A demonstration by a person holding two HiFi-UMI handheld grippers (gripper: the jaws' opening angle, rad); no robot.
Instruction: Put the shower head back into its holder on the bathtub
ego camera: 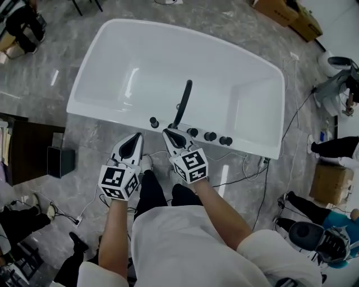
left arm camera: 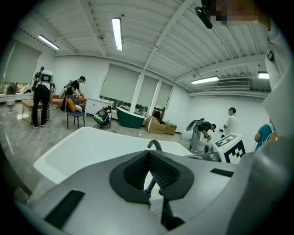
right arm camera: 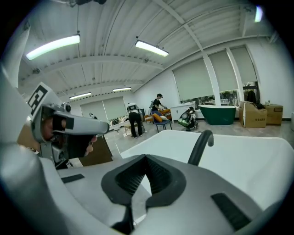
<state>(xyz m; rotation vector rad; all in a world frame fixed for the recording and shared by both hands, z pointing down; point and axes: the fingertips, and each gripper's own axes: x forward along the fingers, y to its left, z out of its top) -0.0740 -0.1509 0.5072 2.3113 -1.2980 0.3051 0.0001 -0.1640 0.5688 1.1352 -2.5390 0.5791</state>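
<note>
A white bathtub (ego camera: 90, 107) lies below me. A black curved shower head (ego camera: 183, 103) stands upright at the tub's near rim, leaning over the basin, beside several black knobs (ego camera: 209, 136). It also shows past the jaws in the left gripper view (left arm camera: 155, 144) and the right gripper view (right arm camera: 200, 146). My left gripper (ego camera: 137, 136) hovers just before the rim, left of the shower head, shut and empty (left arm camera: 148, 153). My right gripper (ego camera: 167, 133) hangs close to the shower head's base, jaws shut on nothing (right arm camera: 146, 157).
One black knob (ego camera: 153, 121) sits alone on the rim left of the shower head. A black box (ego camera: 60, 161) and a dark table (ego camera: 28, 151) stand at the left. Cables (ego camera: 247, 174) trail on the floor; cardboard boxes (ego camera: 286, 14) lie beyond the tub. People stand around.
</note>
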